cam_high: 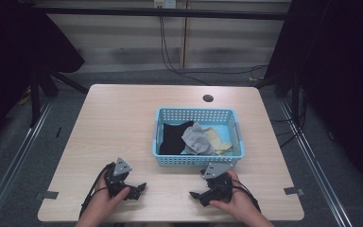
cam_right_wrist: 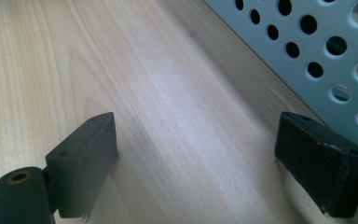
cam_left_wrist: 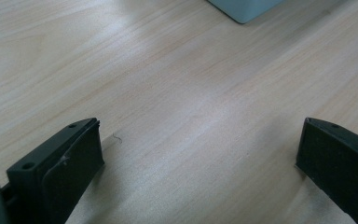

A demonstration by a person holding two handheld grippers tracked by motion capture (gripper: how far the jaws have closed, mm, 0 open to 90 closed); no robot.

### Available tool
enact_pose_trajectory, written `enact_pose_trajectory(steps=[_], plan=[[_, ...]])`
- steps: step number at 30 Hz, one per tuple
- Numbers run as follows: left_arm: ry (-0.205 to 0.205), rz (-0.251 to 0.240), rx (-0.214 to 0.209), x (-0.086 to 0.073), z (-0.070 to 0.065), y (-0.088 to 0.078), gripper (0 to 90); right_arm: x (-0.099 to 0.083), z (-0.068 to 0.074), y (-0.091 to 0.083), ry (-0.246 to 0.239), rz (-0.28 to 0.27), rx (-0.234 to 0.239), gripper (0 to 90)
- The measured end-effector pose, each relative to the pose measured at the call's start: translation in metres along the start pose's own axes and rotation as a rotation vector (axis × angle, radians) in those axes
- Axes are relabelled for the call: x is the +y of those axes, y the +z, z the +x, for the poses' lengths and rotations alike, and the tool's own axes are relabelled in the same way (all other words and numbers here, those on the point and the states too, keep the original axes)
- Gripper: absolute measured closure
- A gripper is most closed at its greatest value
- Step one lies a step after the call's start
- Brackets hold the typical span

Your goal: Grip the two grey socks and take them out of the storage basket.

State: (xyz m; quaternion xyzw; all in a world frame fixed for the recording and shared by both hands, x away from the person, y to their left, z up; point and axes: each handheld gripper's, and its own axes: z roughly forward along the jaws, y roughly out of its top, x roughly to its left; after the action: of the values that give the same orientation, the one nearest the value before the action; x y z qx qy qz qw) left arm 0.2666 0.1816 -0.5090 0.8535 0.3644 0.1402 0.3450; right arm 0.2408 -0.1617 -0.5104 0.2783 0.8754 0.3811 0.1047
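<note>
Basket (cam_high: pixel 197 115) of light blue perforated plastic stands on the wooden table (cam_high: pixel 118 118), beyond both grippers and nearer the right one. Nearest the person, the left gripper (cam_high: pixel 139 188) rests low on the table in the left hand (cam_high: pixel 101 201); its jaws stand wide apart with bare wood between them — nothing held. In the left gripper view a corner of the basket shows well ahead of the fingertips. The right gripper (cam_high: pixel 196 195), in the right hand (cam_high: pixel 238 201), likewise lies at the tabletop, jaws fully spread and empty; in the right gripper view the basket's holed wall runs just beside one fingertip. Inside the basket lie a black cloth (cam_high: pixel 174 137), a grey cloth (cam_high: pixel 196 140) and a pale yellow cloth (cam_high: pixel 217 139), overlapping. Farther off, a round cable hole (cam_high: pixel 208 98) sits in the table.
</note>
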Motion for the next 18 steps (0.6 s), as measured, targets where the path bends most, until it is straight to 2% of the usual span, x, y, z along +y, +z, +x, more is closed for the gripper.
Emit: enact_pose_trajectory(steps=[13, 15, 16, 18], plan=[[0.002, 0.001, -0.001, -0.0001, 0.0, -0.0001, 0.0, 0.0, -0.0006, -0.0004, 0.005, -0.001, -0.002, 14.1], [0.001, 0.0, -0.002, 0.0, 0.0, -0.0001, 0.0, 0.0012, -0.0004, -0.0007, 0.006, 0.009, -0.005, 14.4], [0.002, 0.001, -0.002, 0.0, 0.0001, -0.0001, 0.0, 0.0035, -0.0005, -0.0026, 0.004, 0.043, -0.002, 15.1], [0.002, 0.001, -0.002, 0.0, 0.0001, -0.0001, 0.0, 0.005, -0.0004, -0.0039, 0.005, 0.062, -0.001, 17.0]])
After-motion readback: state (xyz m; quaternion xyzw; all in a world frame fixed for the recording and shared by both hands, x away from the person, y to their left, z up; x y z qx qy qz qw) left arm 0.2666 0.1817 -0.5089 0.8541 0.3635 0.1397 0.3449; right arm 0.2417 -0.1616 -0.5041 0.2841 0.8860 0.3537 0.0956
